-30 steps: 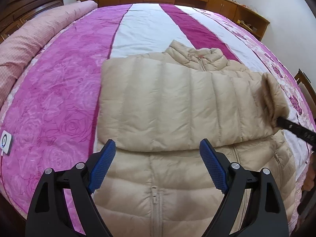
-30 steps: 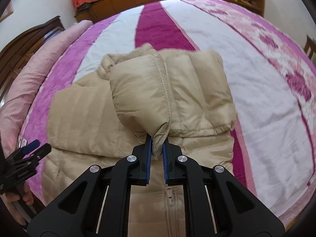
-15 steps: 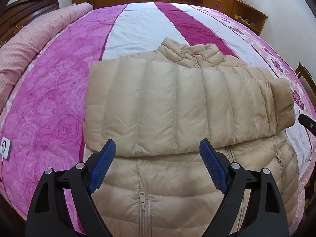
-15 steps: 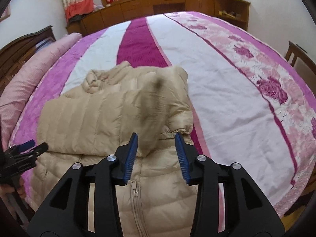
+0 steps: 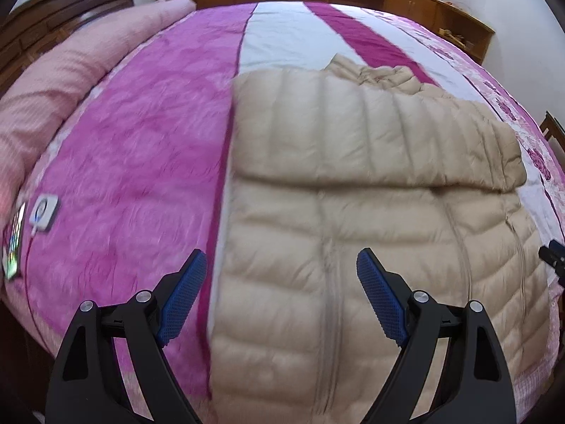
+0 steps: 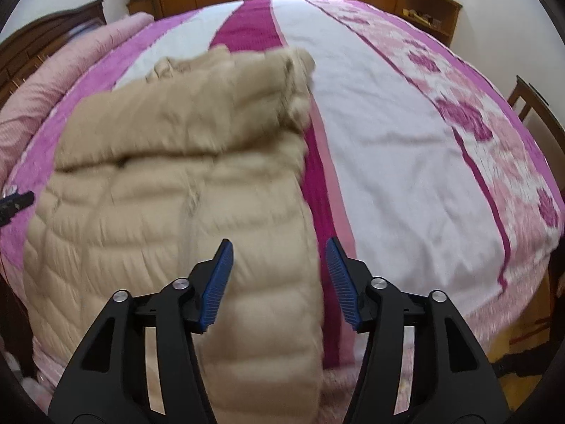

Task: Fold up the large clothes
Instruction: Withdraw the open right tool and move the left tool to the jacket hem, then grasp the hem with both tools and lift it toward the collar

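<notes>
Two views, taken in turn. From the left wrist: left gripper (image 5: 279, 275) spread wide and gripping nothing, beige down jacket (image 5: 370, 212) lying flat on the bed (image 5: 141, 162) ahead of and under the right-hand finger (image 5: 379, 296), its near left edge falling between the two fingers. Sleeves already laid across the chest as a thick band beyond the fingertips, collar further off. Phone (image 5: 12, 243) and white charger (image 5: 44, 213) well off to the left of the fingers. Likely trouble here — slippery, puffy shell springing back, so the crossed sleeves could slide off once the hem is lifted.

From the right wrist: right gripper (image 6: 279, 275) likewise released and empty, jacket's right edge running between the fingers, sleeve cuff (image 6: 300, 88) far ahead. Risk on this side — pinching only the top layer, or grabbing unevenly against the other hand, giving a skewed fold. Motion blur in both views, so seams hard to judge.
</notes>
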A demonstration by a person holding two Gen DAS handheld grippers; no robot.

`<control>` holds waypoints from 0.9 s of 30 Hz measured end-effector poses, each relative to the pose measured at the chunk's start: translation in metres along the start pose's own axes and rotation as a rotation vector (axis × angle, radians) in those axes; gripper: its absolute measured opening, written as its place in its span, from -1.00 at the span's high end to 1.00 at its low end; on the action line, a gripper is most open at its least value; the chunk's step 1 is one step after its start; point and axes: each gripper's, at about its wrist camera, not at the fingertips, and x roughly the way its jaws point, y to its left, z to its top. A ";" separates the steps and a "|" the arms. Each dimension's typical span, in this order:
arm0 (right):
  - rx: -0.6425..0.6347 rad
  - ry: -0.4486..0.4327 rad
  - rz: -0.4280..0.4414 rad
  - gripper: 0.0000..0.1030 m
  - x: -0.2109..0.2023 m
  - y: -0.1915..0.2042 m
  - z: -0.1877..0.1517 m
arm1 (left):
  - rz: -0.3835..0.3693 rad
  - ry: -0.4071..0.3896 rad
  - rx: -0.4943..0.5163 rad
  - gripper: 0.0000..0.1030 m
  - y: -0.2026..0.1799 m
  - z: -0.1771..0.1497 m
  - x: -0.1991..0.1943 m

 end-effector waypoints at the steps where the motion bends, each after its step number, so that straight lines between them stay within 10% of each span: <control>1: 0.006 0.010 -0.010 -0.15 0.000 -0.003 -0.009 | -0.006 0.009 -0.007 -0.63 0.003 -0.006 -0.001; 27: -0.071 0.127 0.131 -0.23 -0.008 0.018 -0.082 | -0.152 0.174 0.098 -0.43 -0.004 -0.096 0.005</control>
